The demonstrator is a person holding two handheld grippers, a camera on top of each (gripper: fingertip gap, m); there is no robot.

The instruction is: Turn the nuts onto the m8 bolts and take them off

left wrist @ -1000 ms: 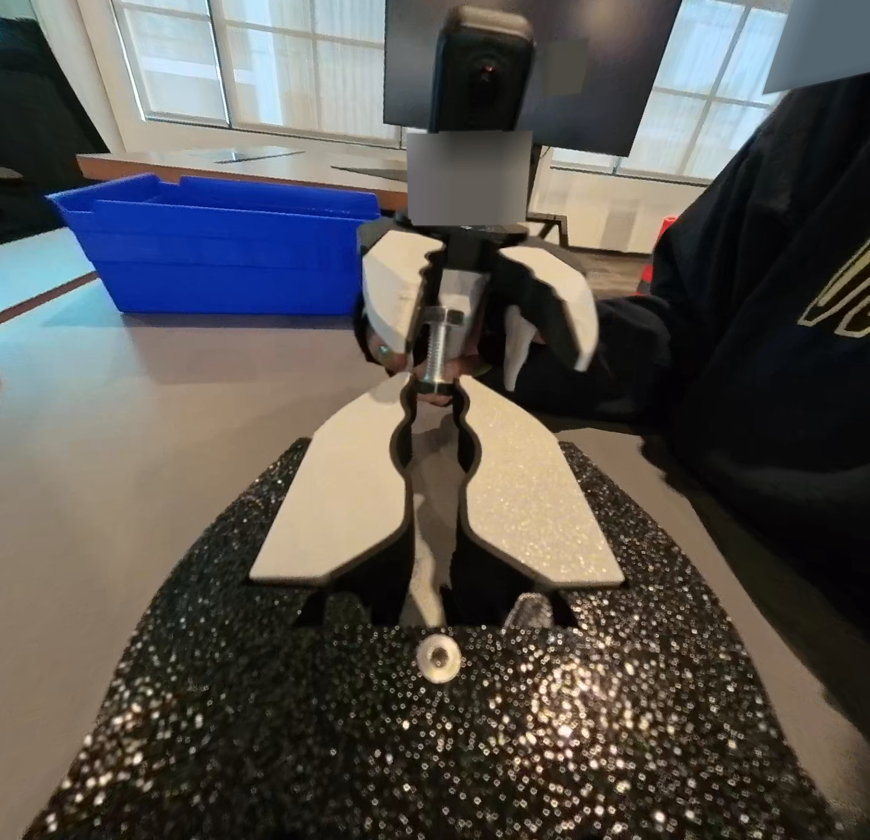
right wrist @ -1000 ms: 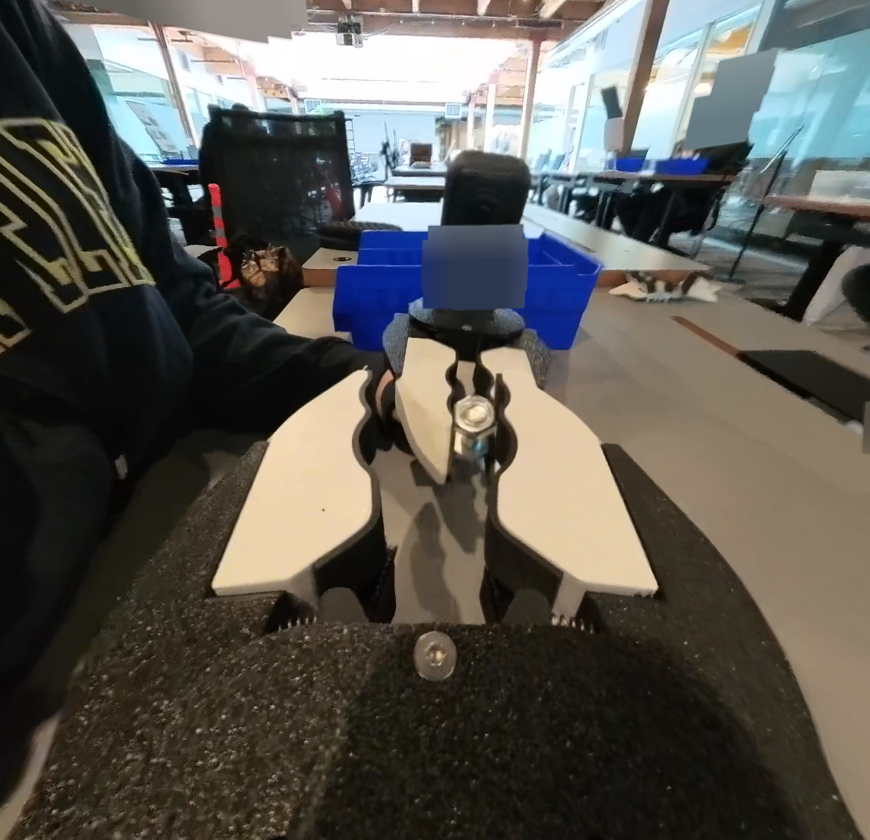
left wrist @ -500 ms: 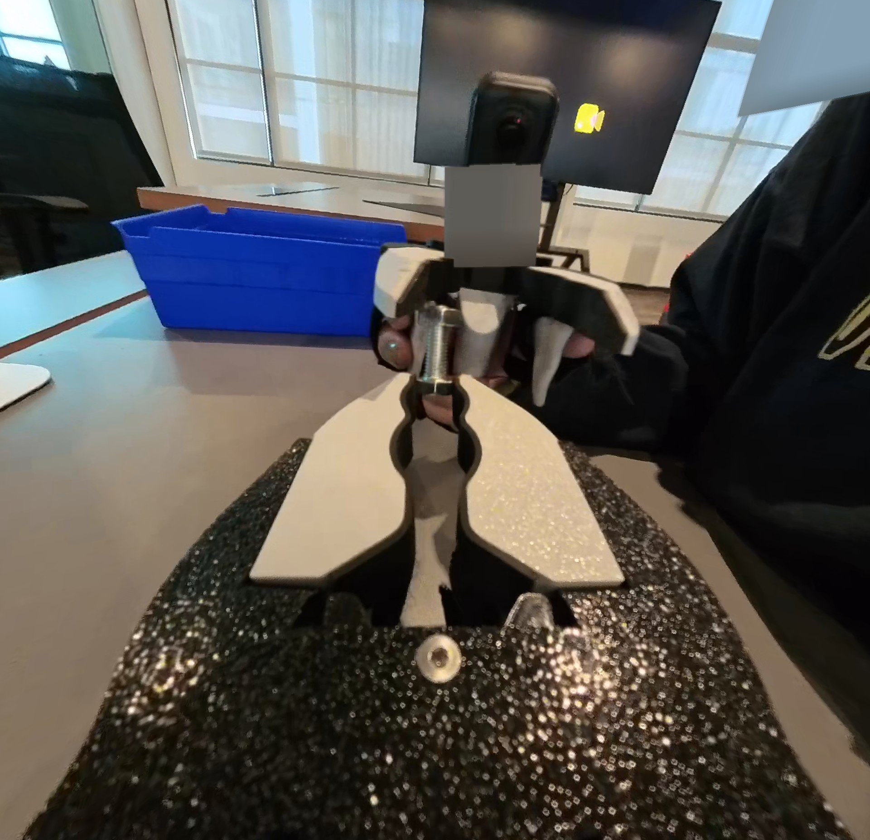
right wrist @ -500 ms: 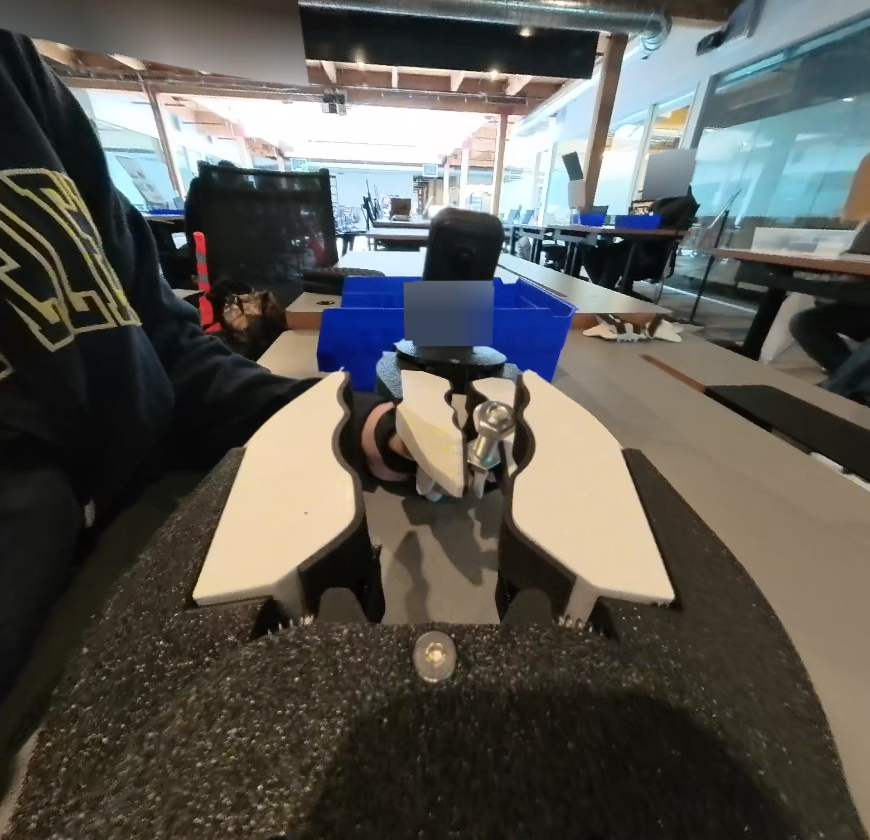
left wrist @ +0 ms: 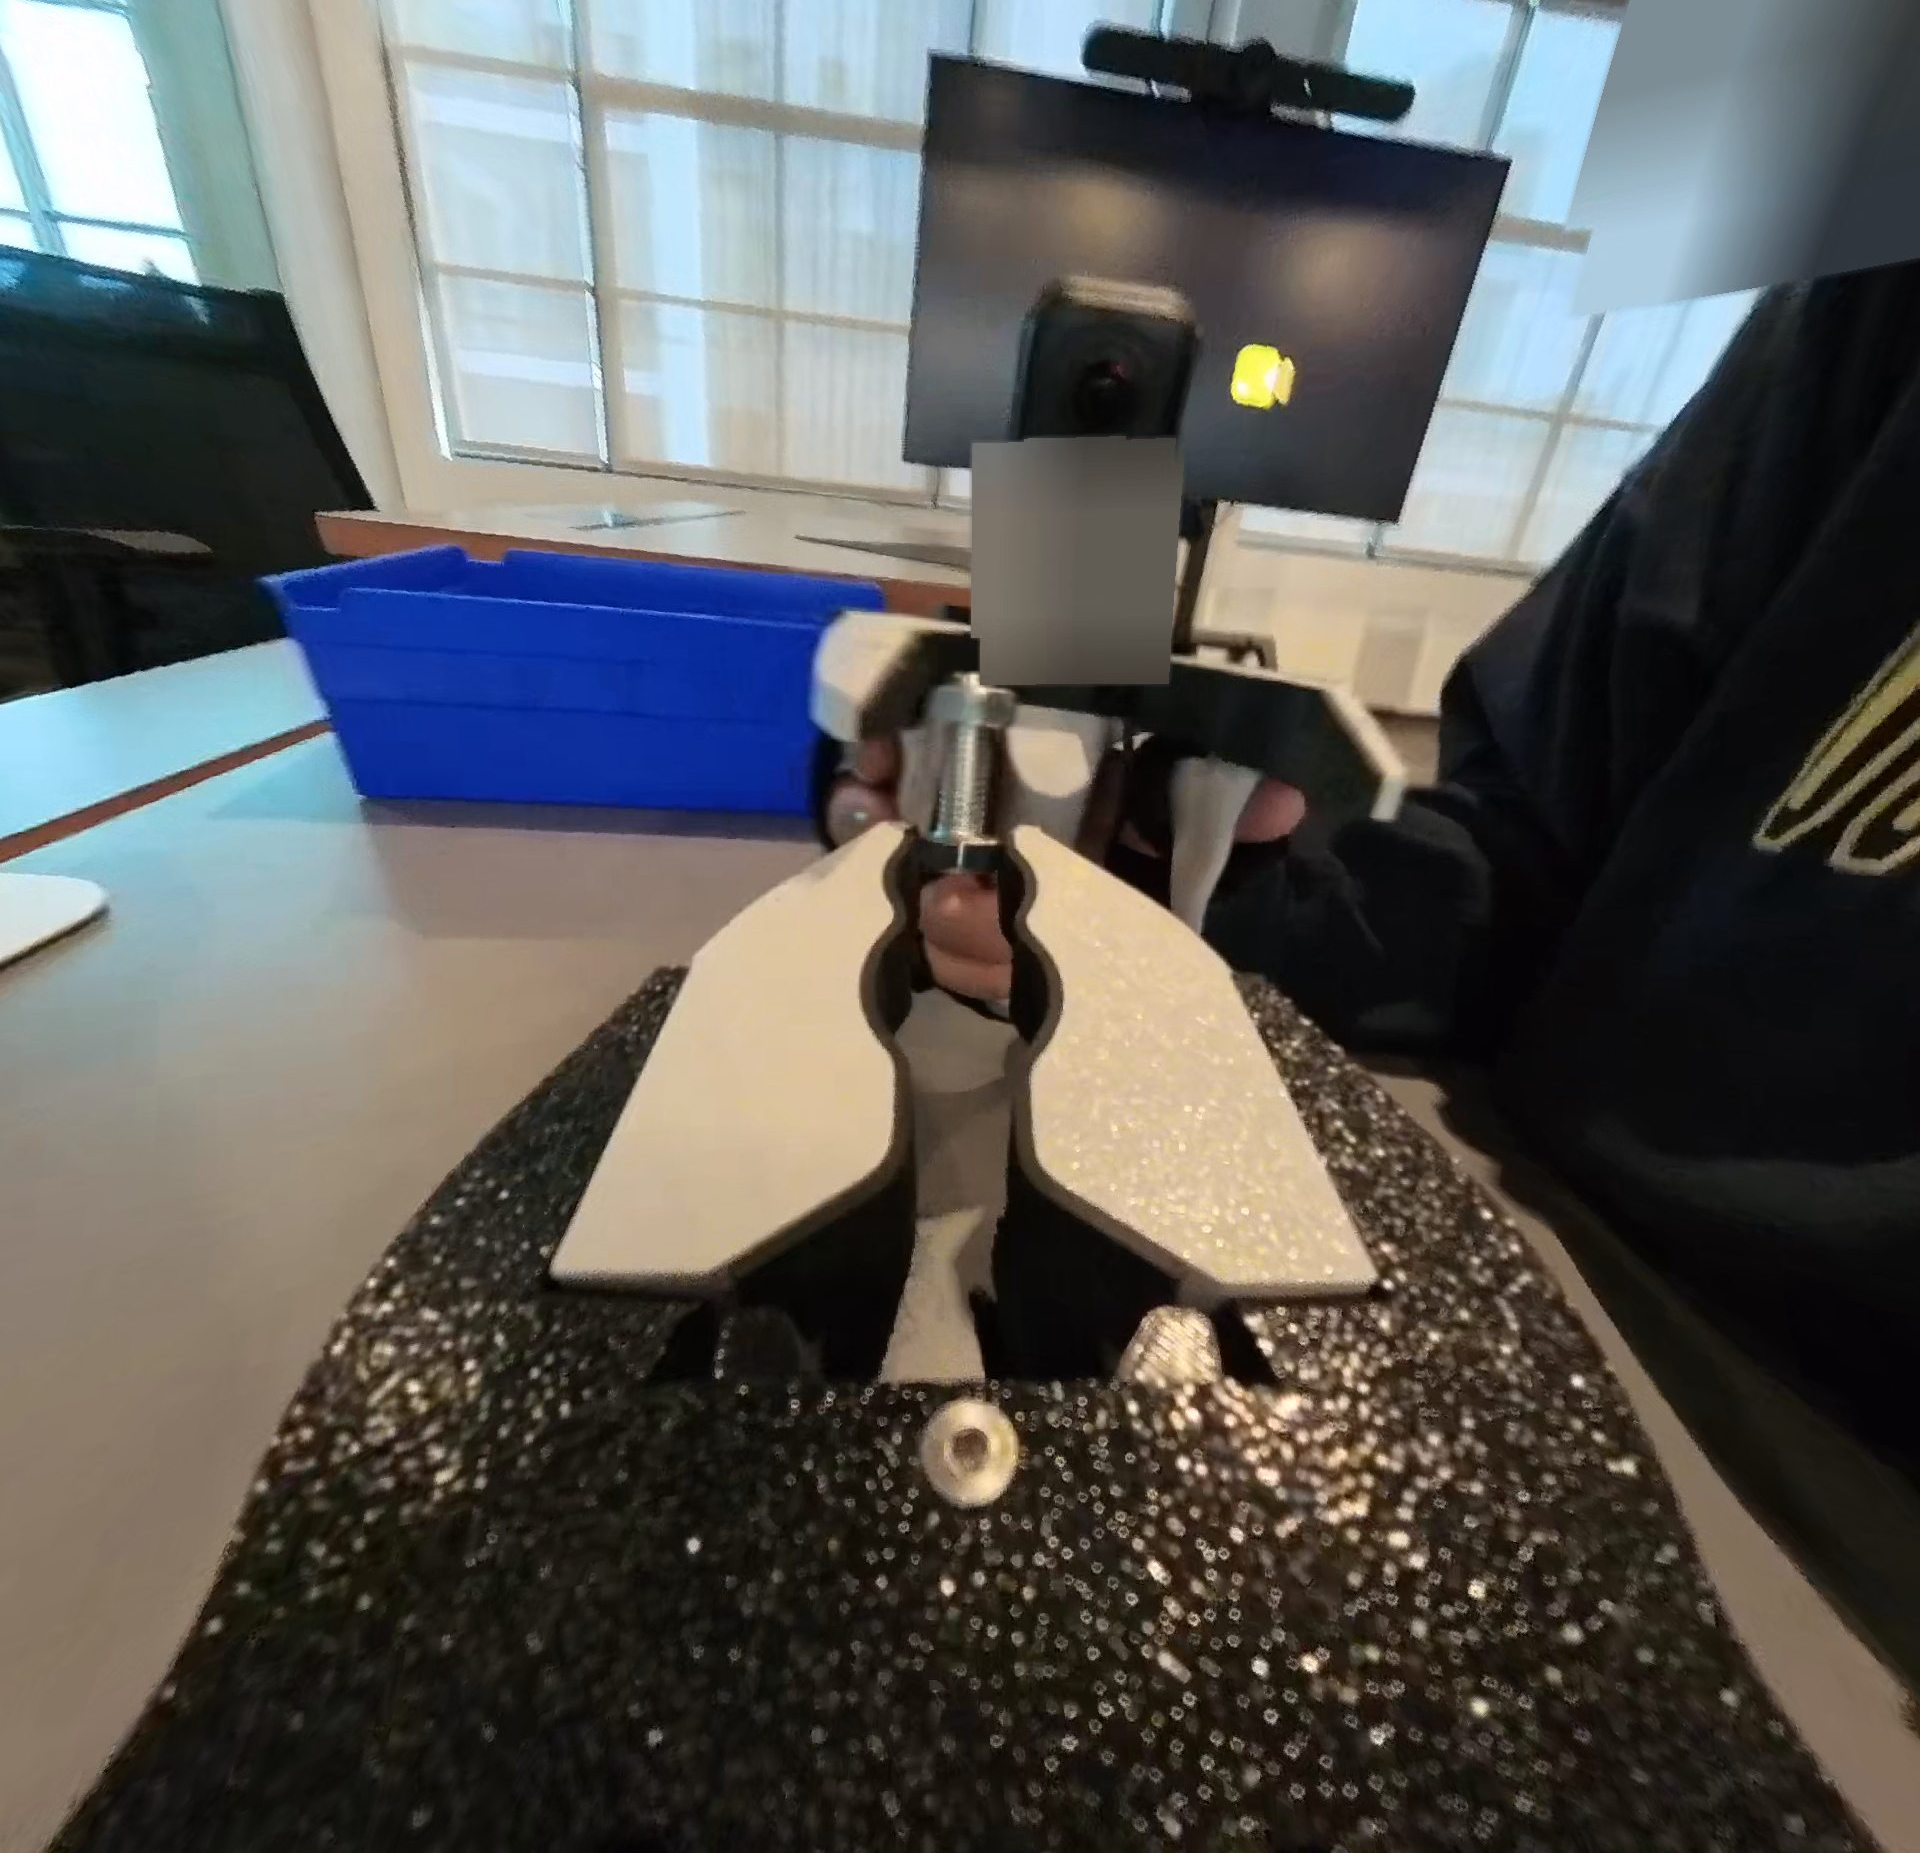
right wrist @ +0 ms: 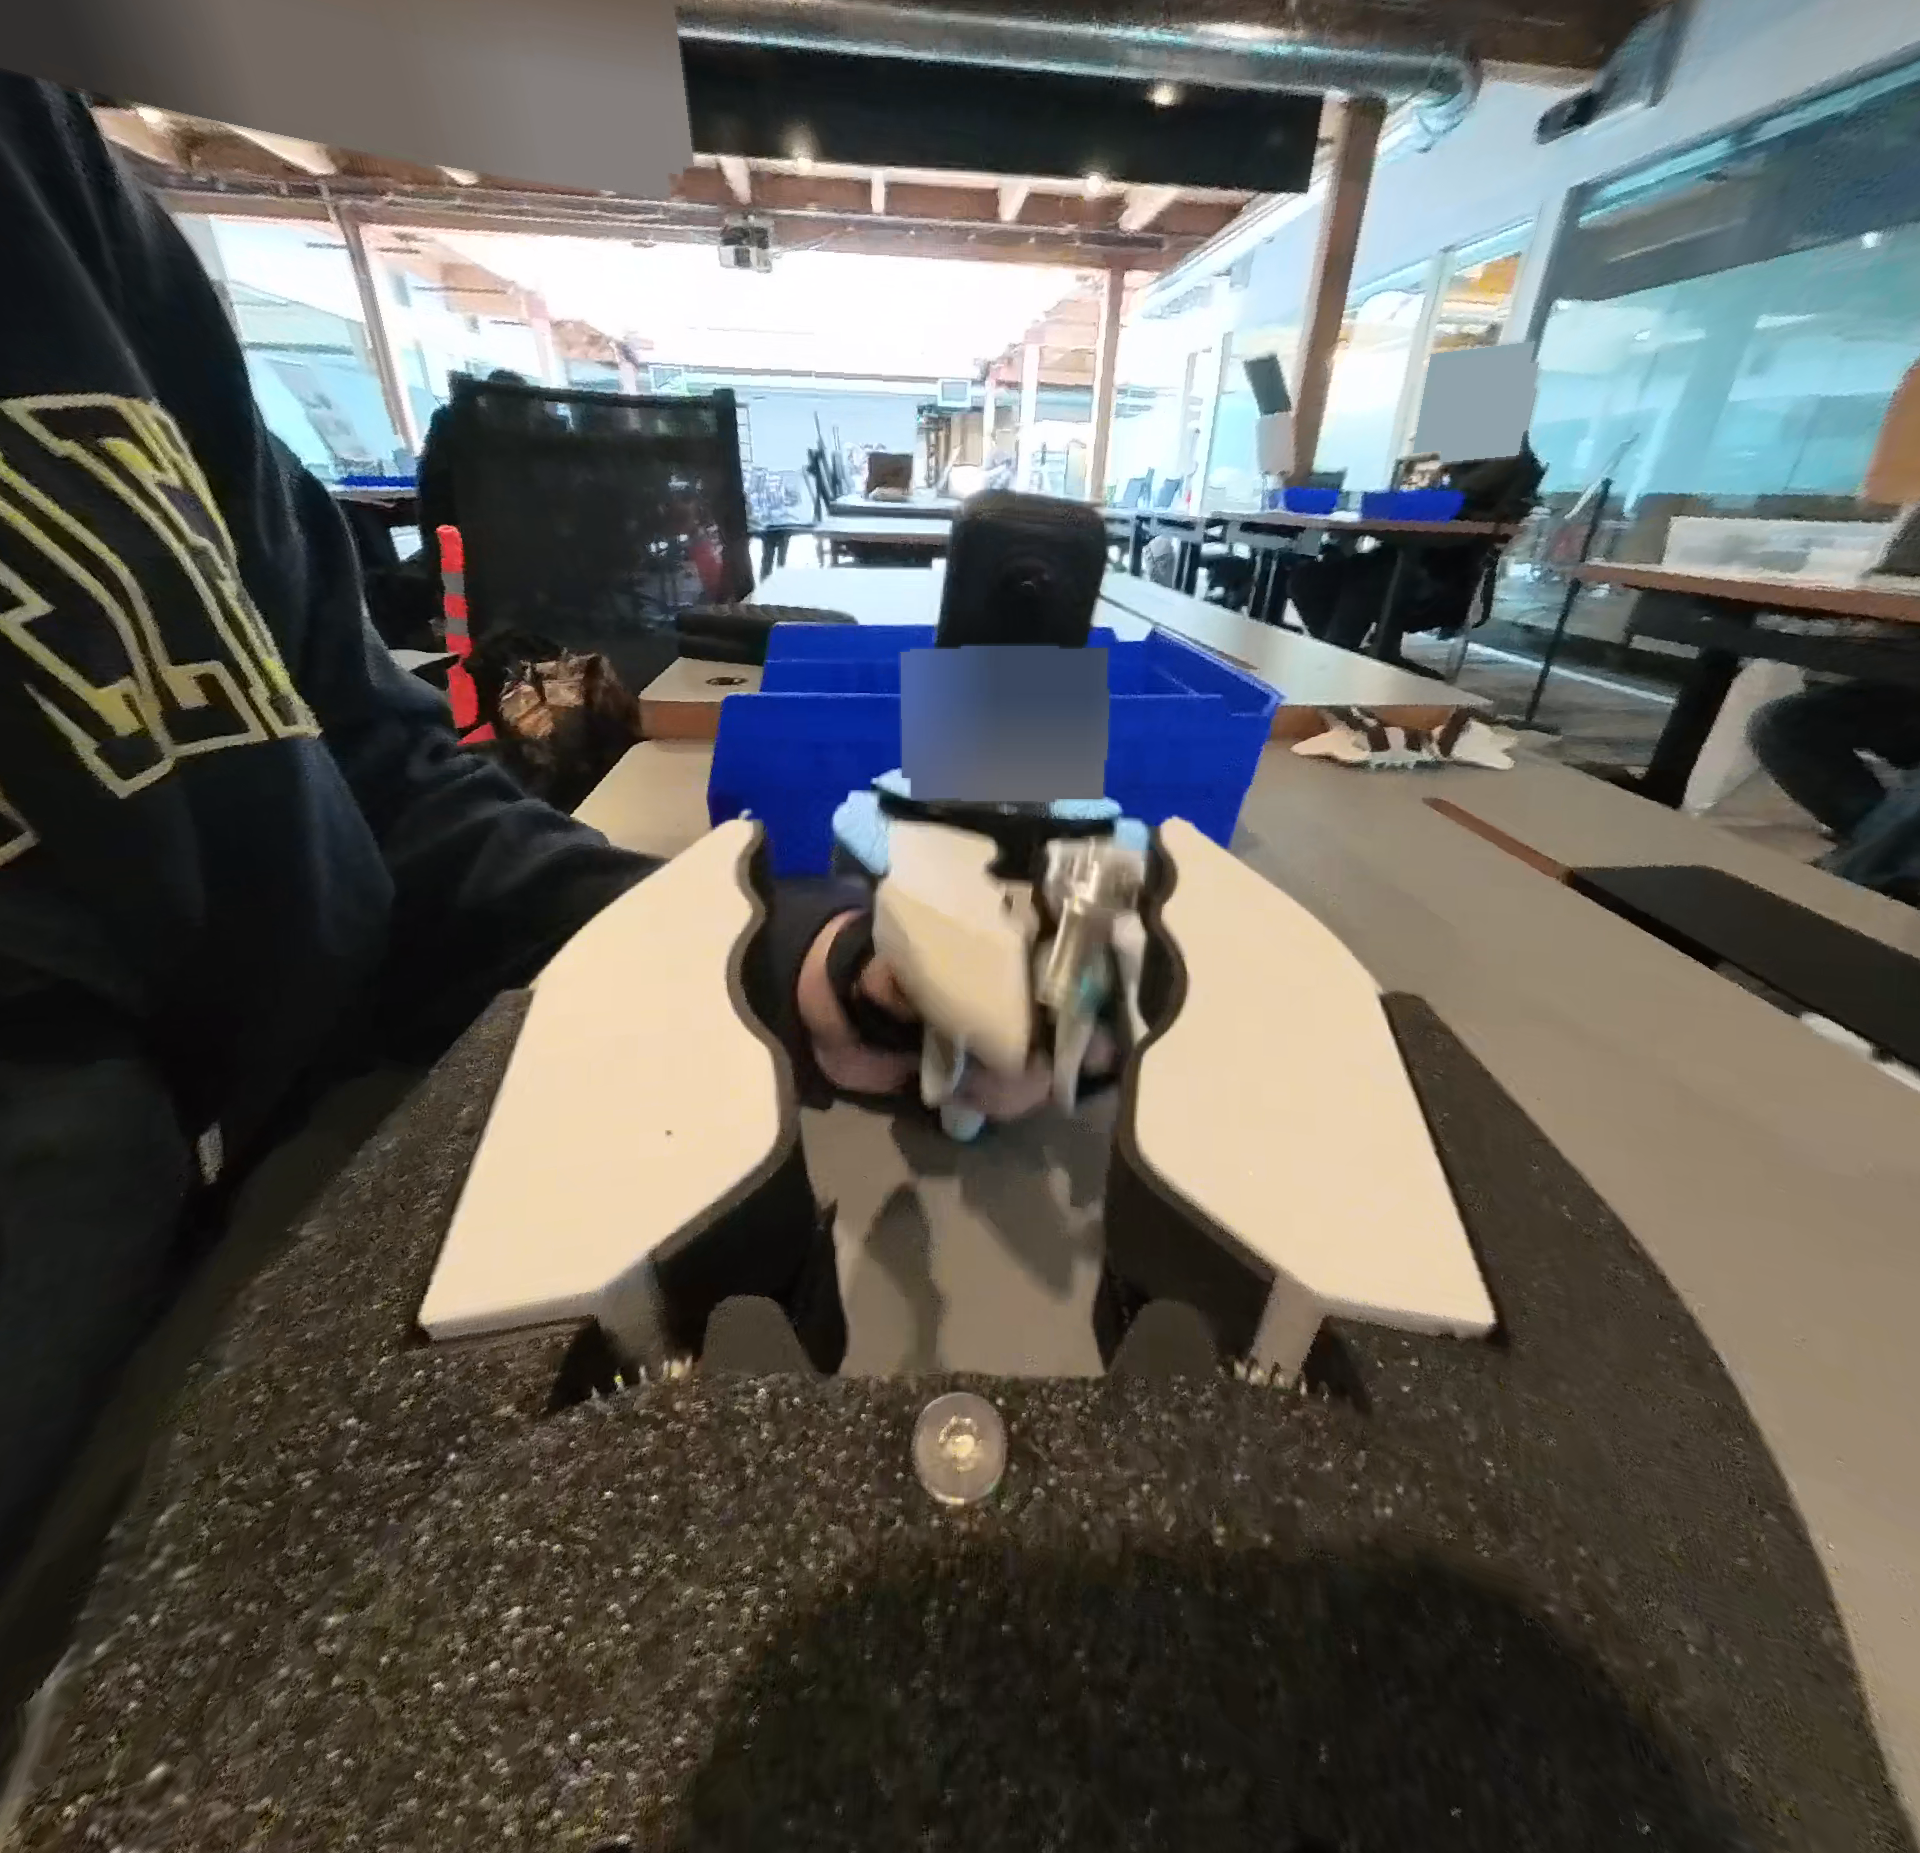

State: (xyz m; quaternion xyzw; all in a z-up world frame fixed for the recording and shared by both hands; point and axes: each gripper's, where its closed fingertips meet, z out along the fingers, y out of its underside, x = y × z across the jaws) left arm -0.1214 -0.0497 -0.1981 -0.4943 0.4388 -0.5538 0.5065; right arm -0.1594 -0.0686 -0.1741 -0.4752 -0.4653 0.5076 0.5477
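The silver threaded steel bolt stood upright above the grey table, its hexagonal head clamped at the bottom between the left gripper's fingertips. A silver hex nut sat threaded at the top end of the shank. The exposed thread ran between nut and head.

Daylight floods in from the tall windows across the upper part of the left wrist view, blown out nearly to white, and the glitter-speckled housing at the bottom throws back pinpoint sparkles. The bench carries soft grey shadows under the blue bin. In the right wrist view the far hall at upper centre is overexposed. The left tongs at frame centre are smeared by motion blur. Both views bend straight lines at the edges, wide-angle fashion.
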